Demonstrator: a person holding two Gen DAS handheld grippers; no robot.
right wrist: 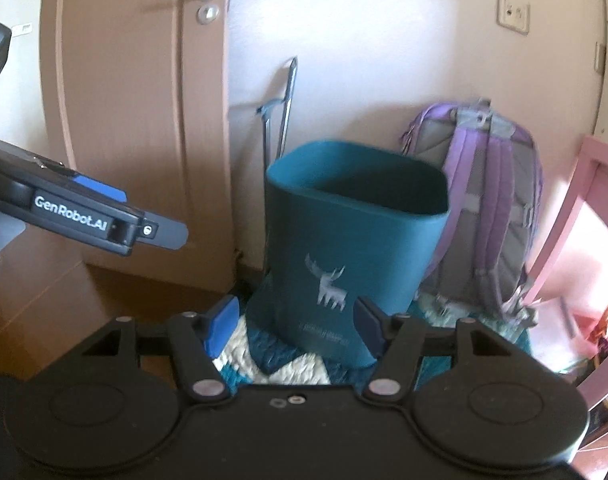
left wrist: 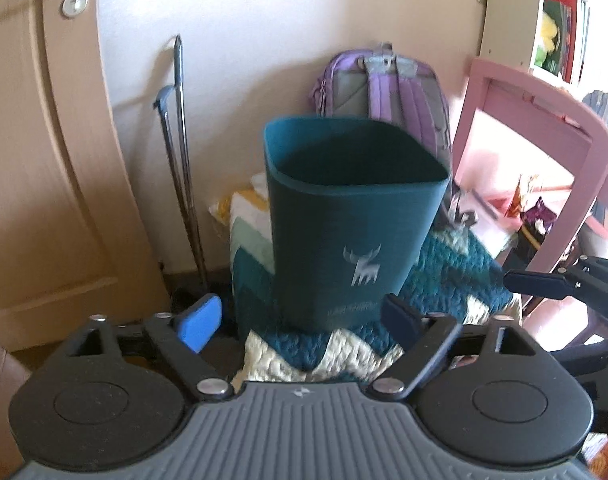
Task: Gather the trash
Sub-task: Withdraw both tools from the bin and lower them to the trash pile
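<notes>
- While both grippers face the same corner of the room, a teal waste bin point(left wrist: 353, 220) with a pale deer logo stands upright on a teal-and-cream zigzag quilt point(left wrist: 455, 276), straight ahead of each camera.
- From the left wrist view, the left gripper point(left wrist: 300, 318) has its jaws spread wide with nothing between the blue pads point(left wrist: 200, 322); the bin's lower front shows in the gap but the pads do not touch it.
- From the right wrist view, the right gripper point(right wrist: 296, 326) likewise has its jaws apart and empty, framing the bin's base without contact.
- What the bin holds cannot be told: its inside is dark, and only the open rim and upper walls show.
- No loose trash can be made out on the quilt in front of the bin; both pictures are slightly blurred.
- Behind the bin, a purple and grey backpack point(right wrist: 487, 208) leans upright against the wall, just beside the bin's rear right corner.
- To the bin's left, a thin metal pole with a dark handle point(left wrist: 180, 152) leans on the wall, near a wooden door point(left wrist: 44, 160) with a silver lever handle.
- On the right, a pink chair point(left wrist: 543, 152) stands near the quilt's edge, with colourful clutter under it.
- Beyond the chair, a shelf unit point(left wrist: 559, 20) holds books and other items.
- A wall socket point(right wrist: 513, 12) sits high above the backpack.
</notes>
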